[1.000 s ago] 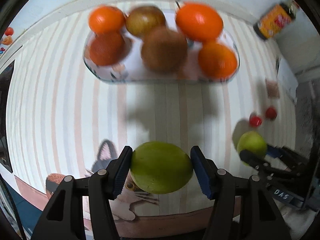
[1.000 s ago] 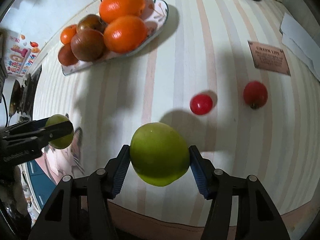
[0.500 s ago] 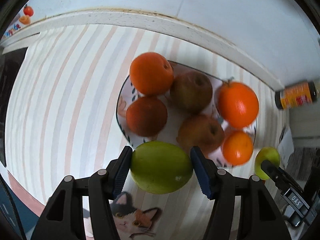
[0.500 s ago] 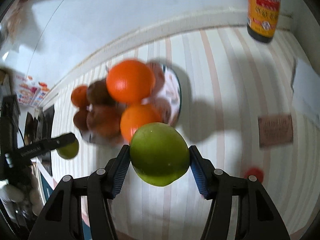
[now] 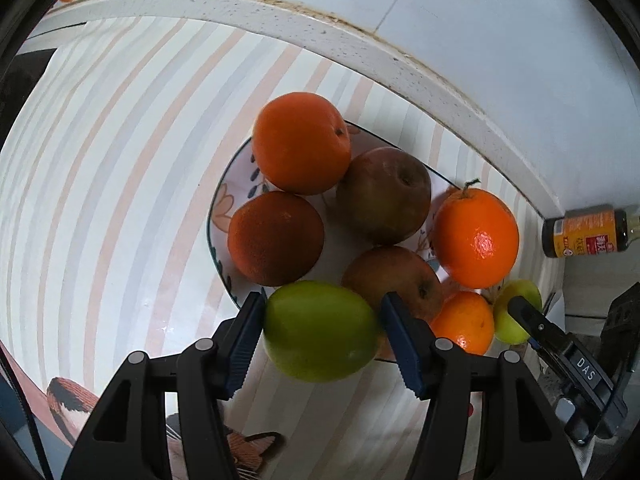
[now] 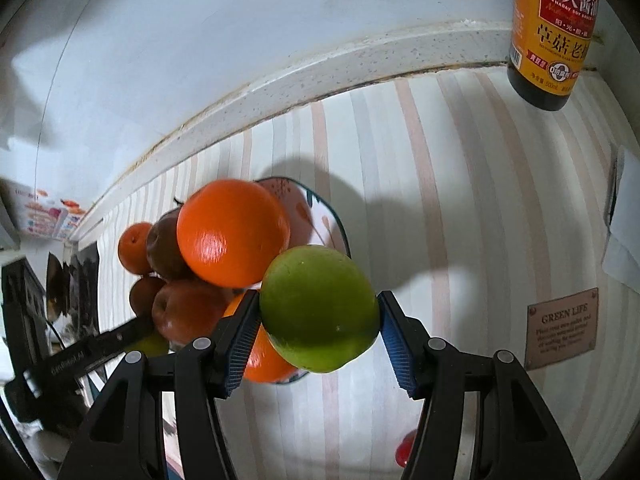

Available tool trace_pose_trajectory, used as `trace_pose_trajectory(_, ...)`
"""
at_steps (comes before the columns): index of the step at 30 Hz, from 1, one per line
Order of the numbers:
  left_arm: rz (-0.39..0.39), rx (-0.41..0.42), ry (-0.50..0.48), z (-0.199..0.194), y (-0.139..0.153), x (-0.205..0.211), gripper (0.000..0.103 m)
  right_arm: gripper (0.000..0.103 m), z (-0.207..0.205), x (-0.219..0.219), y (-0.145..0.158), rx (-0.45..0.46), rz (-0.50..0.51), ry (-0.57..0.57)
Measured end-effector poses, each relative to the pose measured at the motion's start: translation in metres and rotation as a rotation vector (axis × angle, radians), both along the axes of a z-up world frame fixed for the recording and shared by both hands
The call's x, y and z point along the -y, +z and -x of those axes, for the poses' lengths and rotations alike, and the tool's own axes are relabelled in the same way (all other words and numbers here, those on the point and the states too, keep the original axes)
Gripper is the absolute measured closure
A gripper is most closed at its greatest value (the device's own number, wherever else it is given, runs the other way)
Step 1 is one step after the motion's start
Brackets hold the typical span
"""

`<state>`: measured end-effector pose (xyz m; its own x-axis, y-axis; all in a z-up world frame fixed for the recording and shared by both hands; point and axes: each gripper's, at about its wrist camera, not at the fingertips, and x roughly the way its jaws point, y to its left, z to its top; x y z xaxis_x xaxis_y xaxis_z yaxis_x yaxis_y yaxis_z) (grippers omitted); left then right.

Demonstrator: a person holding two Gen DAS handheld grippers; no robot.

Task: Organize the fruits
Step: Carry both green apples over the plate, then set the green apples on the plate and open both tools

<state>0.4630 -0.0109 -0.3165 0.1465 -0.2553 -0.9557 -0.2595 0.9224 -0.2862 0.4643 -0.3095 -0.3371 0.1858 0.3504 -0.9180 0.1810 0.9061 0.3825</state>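
Note:
My left gripper [image 5: 322, 330] is shut on a green apple [image 5: 320, 332], held over the near rim of a flowered plate [image 5: 219, 216]. The plate holds several oranges [image 5: 302, 142] and brown apples [image 5: 384, 194]. My right gripper [image 6: 318, 330] is shut on a second green apple [image 6: 320, 308], held over the plate's right edge [image 6: 338, 224] beside a big orange [image 6: 232, 232]. In the left wrist view the right gripper and its apple [image 5: 516, 316] show at the plate's right side. In the right wrist view the left gripper's finger [image 6: 100, 346] shows at lower left.
A soy sauce bottle [image 6: 554, 28] stands by the back wall at the right; it also shows in the left wrist view [image 5: 588, 232]. A brown "Green Life" card [image 6: 562, 328] and a red cherry tomato [image 6: 406, 448] lie on the striped cloth [image 5: 100, 184]. A raised white ledge [image 5: 360, 44] runs behind the plate.
Both grippers have carried their green apples from the front of the table up to the plate. The plate now fills the middle of both views.

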Motion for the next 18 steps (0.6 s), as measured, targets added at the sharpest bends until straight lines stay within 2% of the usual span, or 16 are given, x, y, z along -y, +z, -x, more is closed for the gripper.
trace_pose_trajectory(5,0.025,0.009,0.020,-0.002,0.003,-0.005,0.045,0.041,-0.007,-0.005,-0.006,-0.013,-0.001,0.006)
trace_pose_trajectory(8,0.009,0.014,0.012,-0.002,0.008,-0.005,0.045,0.040,-0.009,-0.003,-0.006,-0.011,-0.020,-0.005)
trace_pose_trajectory(10,-0.017,0.025,-0.004,-0.001,0.013,-0.002,0.044,0.020,-0.010,-0.003,-0.003,-0.007,-0.023,-0.008)
trace_pose_trajectory(12,-0.054,0.037,-0.023,0.001,0.019,0.000,0.032,0.015,-0.010,-0.002,0.002,0.004,-0.013,-0.003)
trace_pose_trajectory(14,-0.088,0.054,-0.041,0.004,0.025,0.001,0.013,0.012,-0.010,-0.003,0.009,0.010,0.016,0.010)
trace_pose_trajectory(15,-0.110,0.059,-0.054,0.006,0.028,0.002,0.011,0.008,-0.008,-0.004,0.013,0.013,0.038,0.018)
trace_pose_trajectory(18,-0.168,0.071,-0.081,0.013,0.035,0.004,0.011,0.007,0.000,-0.011,0.032,0.040,0.136,0.052)
